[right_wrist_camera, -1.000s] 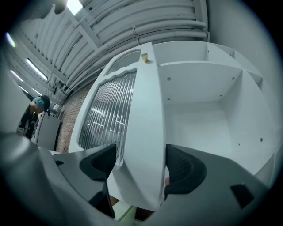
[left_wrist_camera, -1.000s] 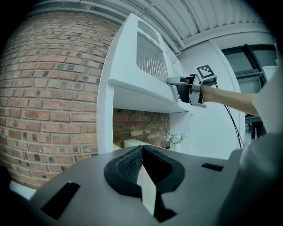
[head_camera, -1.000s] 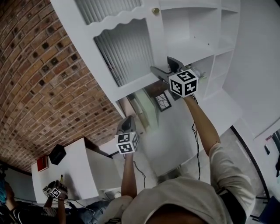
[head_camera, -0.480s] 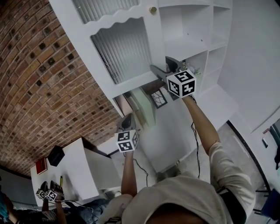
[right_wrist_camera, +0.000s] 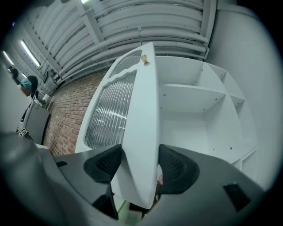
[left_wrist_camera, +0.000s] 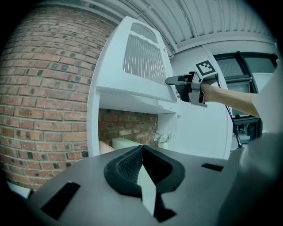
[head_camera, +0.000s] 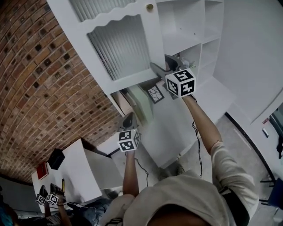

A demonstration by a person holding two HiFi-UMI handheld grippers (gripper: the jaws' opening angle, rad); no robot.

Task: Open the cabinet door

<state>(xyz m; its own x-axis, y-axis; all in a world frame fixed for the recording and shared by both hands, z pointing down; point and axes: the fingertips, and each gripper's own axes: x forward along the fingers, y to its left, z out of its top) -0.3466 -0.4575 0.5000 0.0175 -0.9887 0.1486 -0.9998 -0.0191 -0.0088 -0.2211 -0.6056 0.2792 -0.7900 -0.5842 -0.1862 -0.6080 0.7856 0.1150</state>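
The white cabinet door (head_camera: 119,48) with ribbed glass and a brass knob (head_camera: 150,7) stands ajar from the open shelves (head_camera: 190,39). My right gripper (head_camera: 161,67) is at the door's lower free edge. In the right gripper view its jaws have just been closing, and both pads now sit against the door's edge (right_wrist_camera: 141,132) between them. The knob (right_wrist_camera: 144,60) is high above my right gripper (right_wrist_camera: 139,165). My left gripper (head_camera: 129,118) hangs lower and to the left, away from the door. It is shut and empty (left_wrist_camera: 142,152), pointing at the cabinet (left_wrist_camera: 141,62).
A brick wall (head_camera: 40,79) runs along the left. Below the door, a niche holds a framed picture (head_camera: 154,93) and small flowers (left_wrist_camera: 162,137). A white table (head_camera: 79,172) with a black box (head_camera: 55,158) stands lower left. Beside it, another person holds marker cubes (head_camera: 52,198).
My right gripper's jaws have drawn in around the door's edge. Both hands and the cabinet have drifted slightly left in the head view. The left gripper stays shut.
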